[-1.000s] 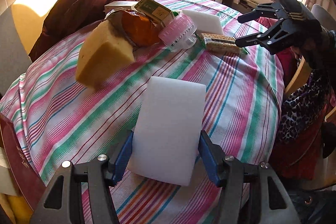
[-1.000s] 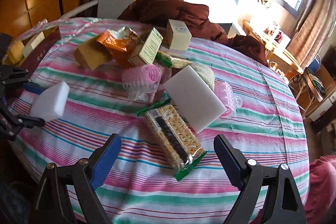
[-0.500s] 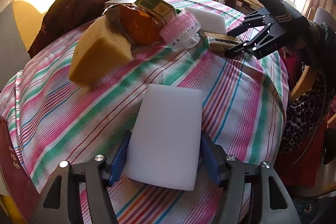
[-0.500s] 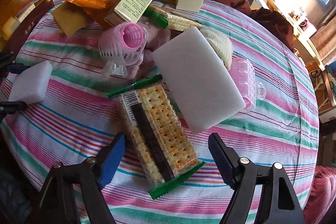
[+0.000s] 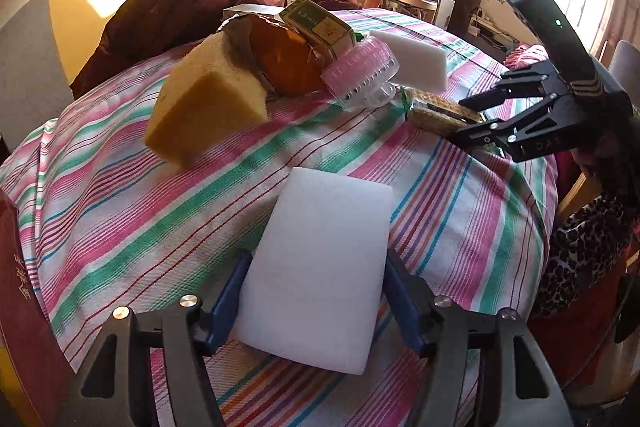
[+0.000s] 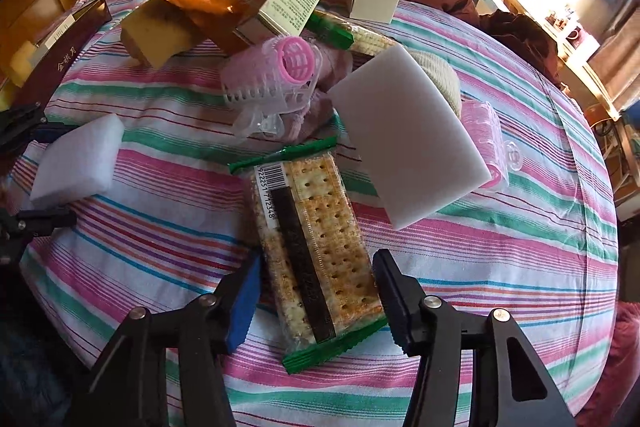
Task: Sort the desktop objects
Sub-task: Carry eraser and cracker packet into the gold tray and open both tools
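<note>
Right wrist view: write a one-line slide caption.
Right gripper closing around a cracker packet on the striped tablecloth, a white sponge block just beyond.

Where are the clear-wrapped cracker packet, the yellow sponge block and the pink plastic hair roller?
clear-wrapped cracker packet (image 6: 316,247), right wrist view, middle of wrapper.
yellow sponge block (image 5: 208,103), left wrist view, front face.
pink plastic hair roller (image 6: 294,61), right wrist view, round end.

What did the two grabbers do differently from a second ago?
The right gripper came down over the cracker packet, and its jaws are closing around it, not yet squeezing. The left gripper stayed put, still holding its white sponge. The pile on the striped tablecloth did not move.
</note>
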{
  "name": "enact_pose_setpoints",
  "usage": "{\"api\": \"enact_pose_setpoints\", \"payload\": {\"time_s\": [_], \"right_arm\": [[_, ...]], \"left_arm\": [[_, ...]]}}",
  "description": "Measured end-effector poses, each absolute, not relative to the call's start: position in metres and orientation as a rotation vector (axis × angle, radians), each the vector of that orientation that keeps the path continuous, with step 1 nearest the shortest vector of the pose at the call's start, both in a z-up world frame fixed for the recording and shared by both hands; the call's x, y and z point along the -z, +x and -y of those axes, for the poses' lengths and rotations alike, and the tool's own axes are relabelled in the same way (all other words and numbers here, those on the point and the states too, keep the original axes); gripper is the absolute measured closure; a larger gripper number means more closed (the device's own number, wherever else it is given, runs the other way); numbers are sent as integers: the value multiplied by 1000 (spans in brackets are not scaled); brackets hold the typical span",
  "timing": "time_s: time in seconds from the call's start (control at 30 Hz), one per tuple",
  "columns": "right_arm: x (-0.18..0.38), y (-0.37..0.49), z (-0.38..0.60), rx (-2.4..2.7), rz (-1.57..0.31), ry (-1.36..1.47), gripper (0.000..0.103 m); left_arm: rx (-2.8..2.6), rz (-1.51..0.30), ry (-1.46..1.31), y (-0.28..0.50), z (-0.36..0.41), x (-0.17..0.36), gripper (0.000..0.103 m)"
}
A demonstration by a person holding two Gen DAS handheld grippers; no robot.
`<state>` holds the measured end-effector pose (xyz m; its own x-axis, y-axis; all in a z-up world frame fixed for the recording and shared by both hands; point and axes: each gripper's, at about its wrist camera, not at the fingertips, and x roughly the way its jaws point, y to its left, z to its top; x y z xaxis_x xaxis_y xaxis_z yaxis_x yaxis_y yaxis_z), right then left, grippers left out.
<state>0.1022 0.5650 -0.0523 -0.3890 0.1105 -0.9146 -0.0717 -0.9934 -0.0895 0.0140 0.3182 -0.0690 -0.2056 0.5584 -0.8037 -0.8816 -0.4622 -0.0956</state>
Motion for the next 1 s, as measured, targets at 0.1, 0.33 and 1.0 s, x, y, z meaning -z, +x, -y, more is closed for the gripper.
{"api": "enact_pose_setpoints", "payload": {"time_s": [0.1, 0.33, 1.0], "right_arm": [[48, 110, -553, -2531, 14, -1613, 49], [41, 126, -515, -2580, -80, -1495, 50], [11, 101, -402, -2876, -274, -1142, 51]], "left_arm": [[-1854, -445, -997, 15, -309, 66, 38], [-1891, -383, -975, 29, -286, 62, 39], [-2220, -205, -860, 38, -186, 7, 38]]}}
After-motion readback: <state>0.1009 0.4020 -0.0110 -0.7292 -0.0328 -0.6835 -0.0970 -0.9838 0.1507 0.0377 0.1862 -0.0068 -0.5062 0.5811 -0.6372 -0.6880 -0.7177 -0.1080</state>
